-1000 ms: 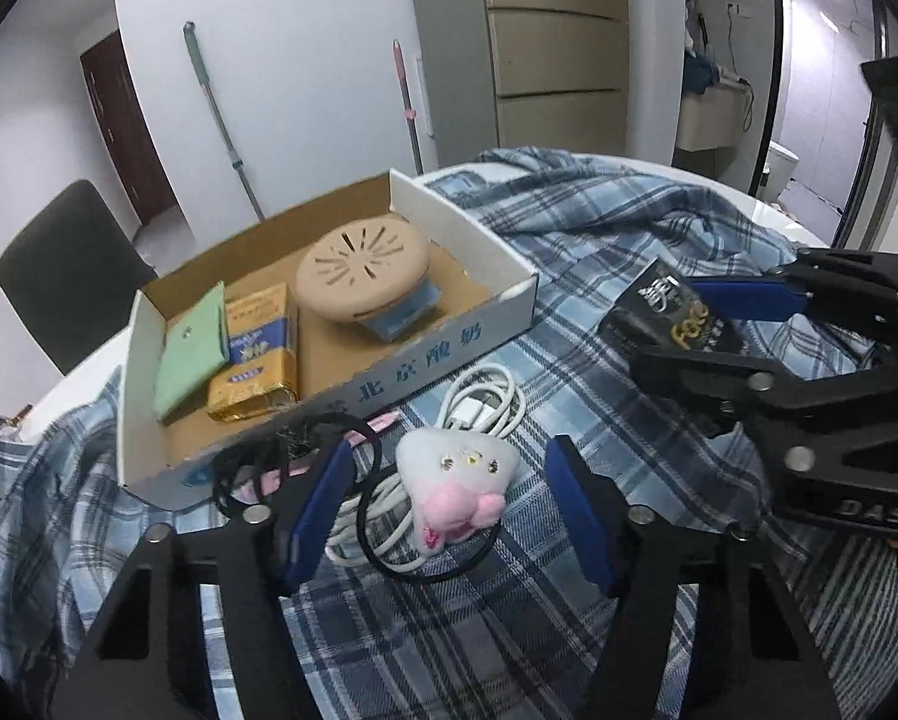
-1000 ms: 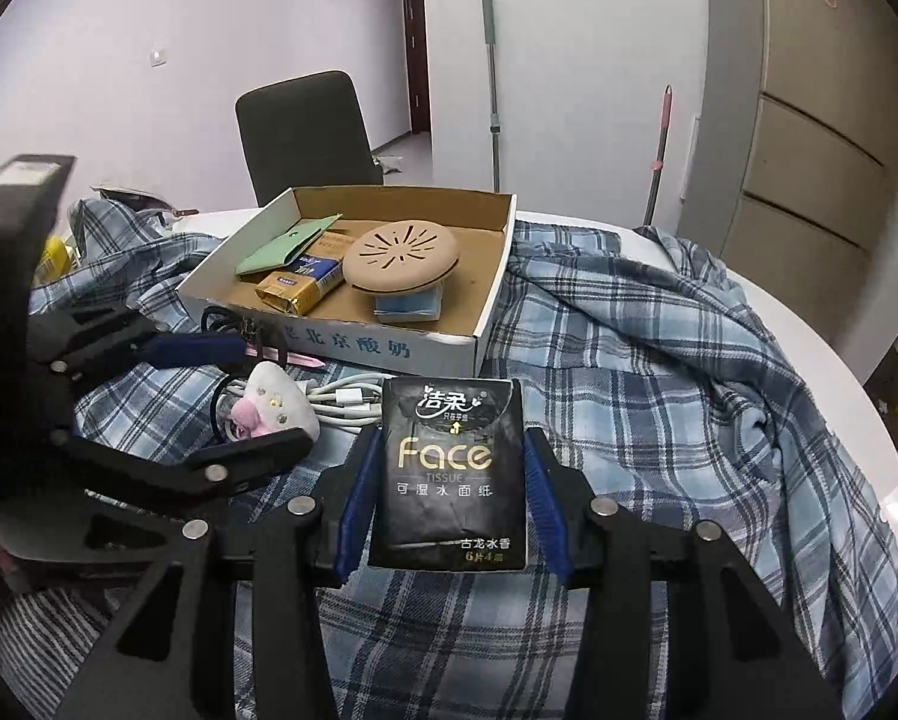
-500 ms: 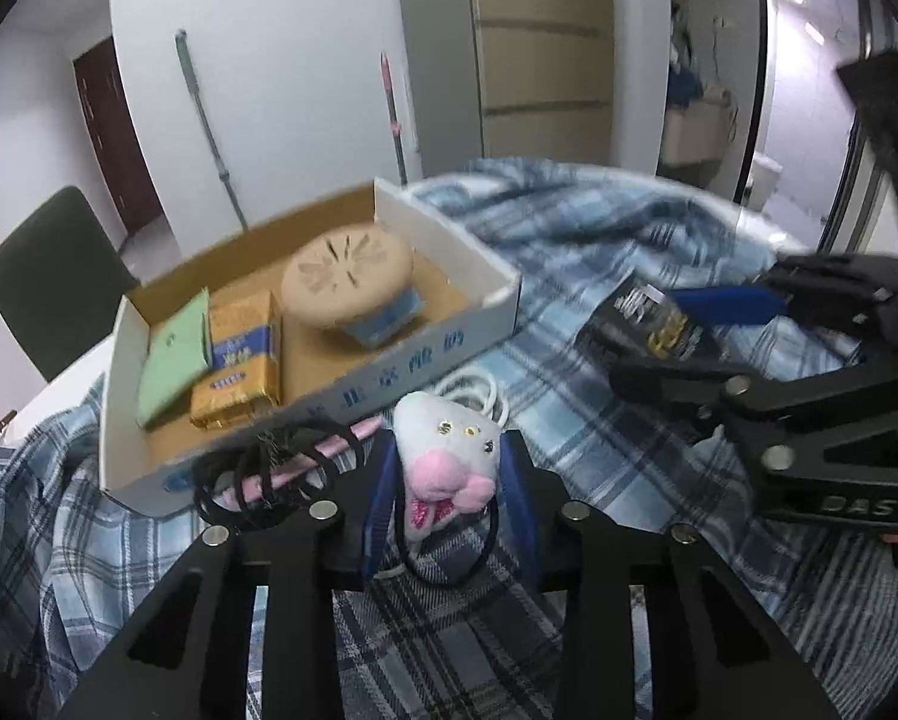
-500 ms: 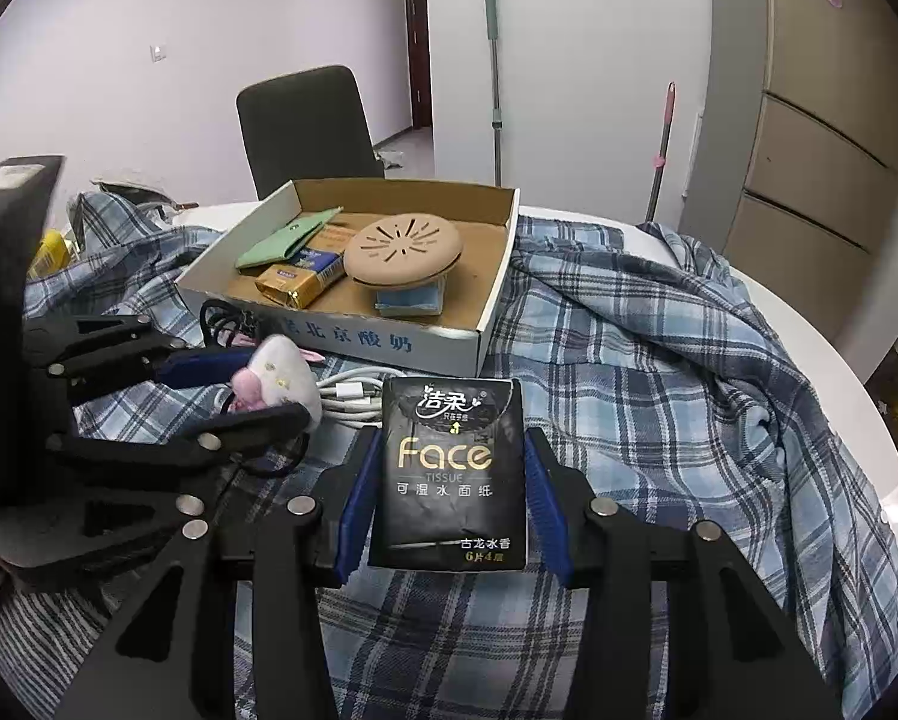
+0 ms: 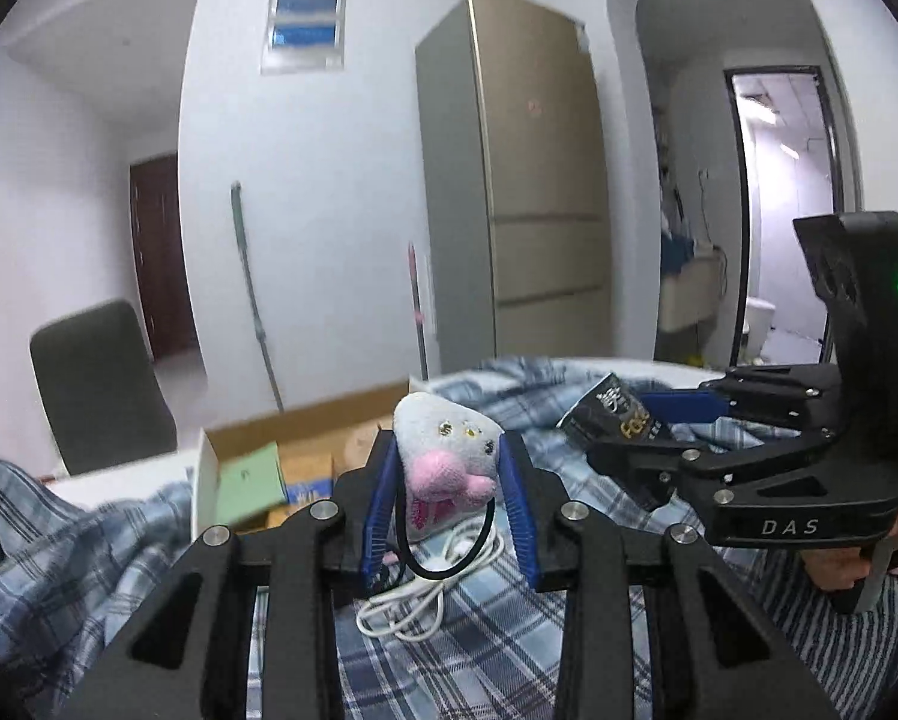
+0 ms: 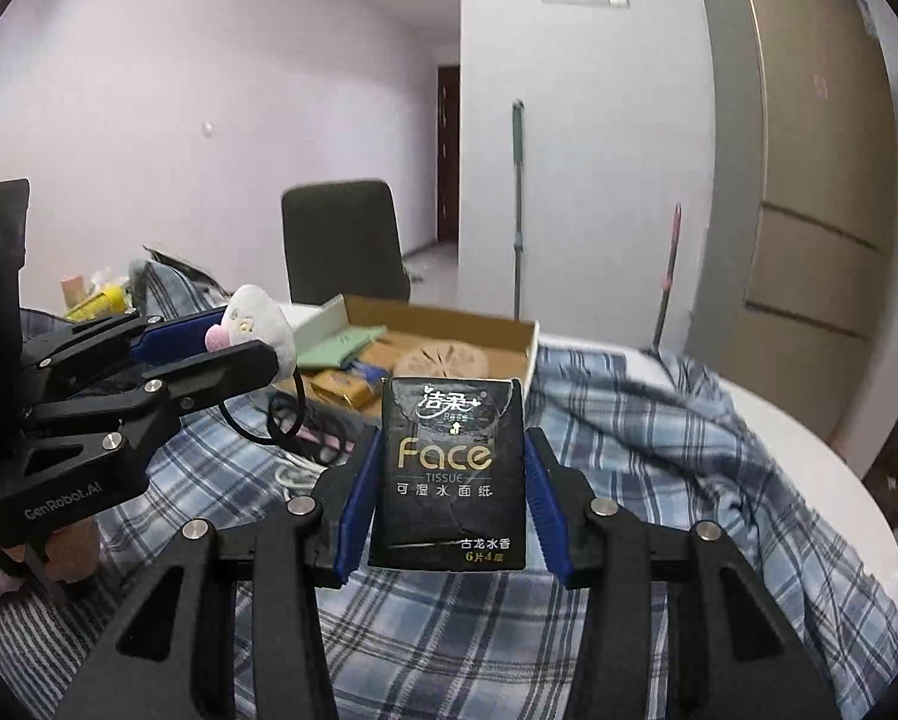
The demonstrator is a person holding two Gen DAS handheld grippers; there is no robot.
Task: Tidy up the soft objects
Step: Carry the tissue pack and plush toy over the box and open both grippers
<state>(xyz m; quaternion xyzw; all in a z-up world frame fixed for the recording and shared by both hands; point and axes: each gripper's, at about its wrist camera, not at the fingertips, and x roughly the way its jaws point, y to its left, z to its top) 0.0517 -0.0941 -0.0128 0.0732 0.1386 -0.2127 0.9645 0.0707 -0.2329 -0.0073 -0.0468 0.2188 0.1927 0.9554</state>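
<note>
While both grippers are hanging above the plaid cloth draped over the tabletop, each is carrying a soft item clear of the surface. The left gripper is clenching a small plush toy, its jaws pressing the grey-and-pink body from both sides, with a black loop dangling beneath it over a coiled white cable. The right gripper is grasping a black tissue pack upright, its jaws closed against the pack's two edges. Beyond them, the open cardboard box is sitting on the cloth, already holding a round tan disc, a green card and a yellow packet. Judging by the lift, the carrying step is under way, with both items likely heading for the box. The next move is calling for each gripper to travel over the near wall, find a free patch of floor and release without the loop snagging the rim.
</note>
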